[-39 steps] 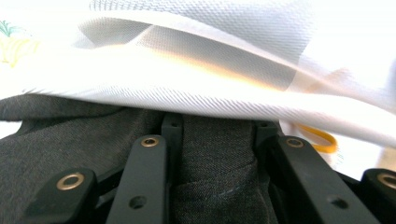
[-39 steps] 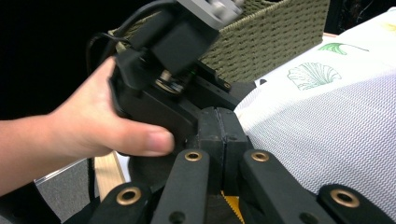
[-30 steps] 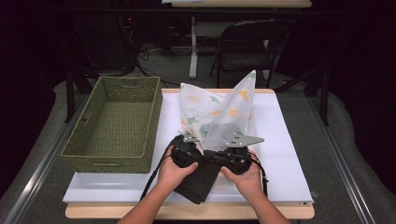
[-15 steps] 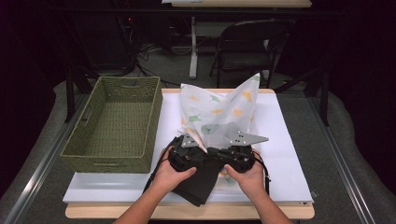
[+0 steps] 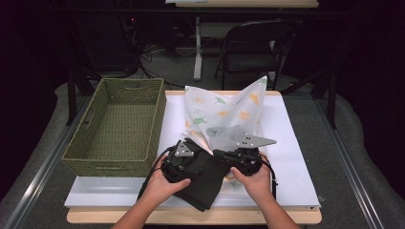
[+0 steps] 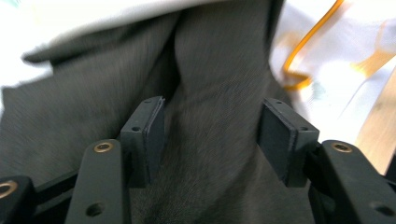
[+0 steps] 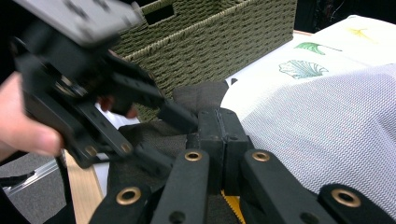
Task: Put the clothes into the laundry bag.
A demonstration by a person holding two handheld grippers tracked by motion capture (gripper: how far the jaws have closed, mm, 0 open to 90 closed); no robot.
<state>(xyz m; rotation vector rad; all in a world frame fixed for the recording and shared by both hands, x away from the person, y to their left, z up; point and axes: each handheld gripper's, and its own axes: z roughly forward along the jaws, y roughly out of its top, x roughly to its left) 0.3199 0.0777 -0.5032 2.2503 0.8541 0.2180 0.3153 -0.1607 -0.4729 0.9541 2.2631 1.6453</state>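
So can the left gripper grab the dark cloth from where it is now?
Probably yes. The left gripper has just been opening its jaws, and the dark cloth lies right between them with nothing in front of it. It would only need to close.
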